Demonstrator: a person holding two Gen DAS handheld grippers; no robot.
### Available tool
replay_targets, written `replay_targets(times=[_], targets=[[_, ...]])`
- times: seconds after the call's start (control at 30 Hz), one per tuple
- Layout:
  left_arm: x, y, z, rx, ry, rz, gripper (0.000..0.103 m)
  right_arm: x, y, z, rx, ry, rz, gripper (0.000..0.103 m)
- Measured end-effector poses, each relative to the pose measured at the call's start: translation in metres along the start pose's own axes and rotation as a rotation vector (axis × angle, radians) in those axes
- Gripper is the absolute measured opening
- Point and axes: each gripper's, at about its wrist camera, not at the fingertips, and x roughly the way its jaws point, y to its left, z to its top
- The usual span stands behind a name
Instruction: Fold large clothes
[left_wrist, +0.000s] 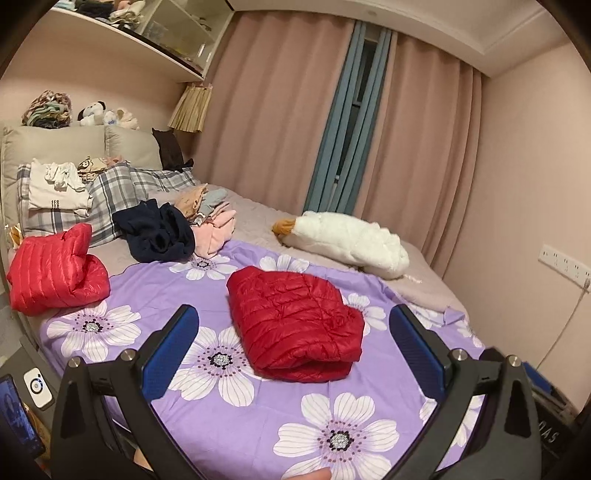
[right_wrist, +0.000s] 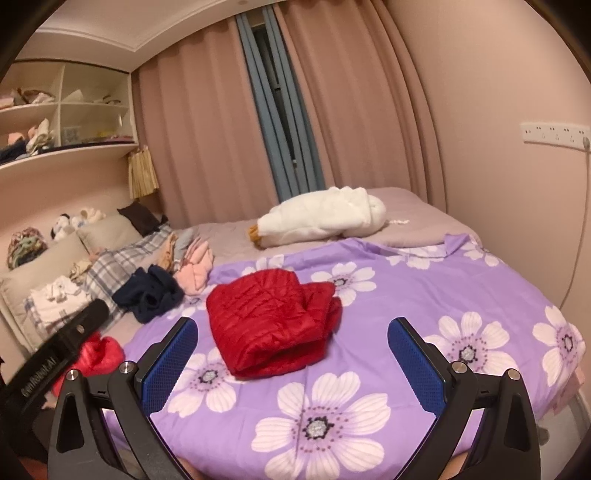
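A folded red quilted down jacket (left_wrist: 295, 325) lies on the purple flowered sheet (left_wrist: 332, 417), in the middle of the bed; it also shows in the right wrist view (right_wrist: 271, 326). My left gripper (left_wrist: 293, 314) is open and empty, held above the sheet in front of the jacket. My right gripper (right_wrist: 291, 326) is open and empty, also short of the jacket. A second red down jacket (left_wrist: 55, 271) lies loosely bundled at the left edge of the bed; part of it shows in the right wrist view (right_wrist: 98, 354), behind the left gripper's body (right_wrist: 55, 354).
A navy garment (left_wrist: 157, 230) and pink clothes (left_wrist: 214, 229) lie beyond the sheet. A white goose plush (left_wrist: 347, 238) lies at the far right. Plaid pillows (left_wrist: 110, 195) with folded whites stand at the headboard. A phone (left_wrist: 16, 417) sits at the left.
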Motion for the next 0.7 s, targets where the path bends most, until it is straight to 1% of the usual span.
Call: replay_targets(times=[0.13, 0.23, 0.47, 0.6, 0.7], targets=[[-0.006, 0.003, 0.002, -0.021, -0.027, -0.012, 0.103, 0.001, 0.001, -0.002, -0.01, 0.001, -0.007, 0.102], [-0.004, 0.001, 0.003, -0.014, -0.015, -0.022, 0.103, 0.002, 0.003, -0.002, -0.016, 0.0, 0.012, 0.102], [-0.004, -0.002, 0.007, -0.002, -0.034, 0.019, 0.103, 0.004, 0.01, 0.002, -0.042, -0.001, 0.006, 0.102], [-0.005, -0.001, 0.008, -0.014, -0.048, -0.014, 0.103, 0.006, 0.01, 0.002, -0.03, -0.003, -0.003, 0.102], [-0.003, 0.0, 0.009, -0.025, -0.036, -0.021, 0.103, 0.009, 0.01, 0.001, -0.031, 0.007, -0.006, 0.102]])
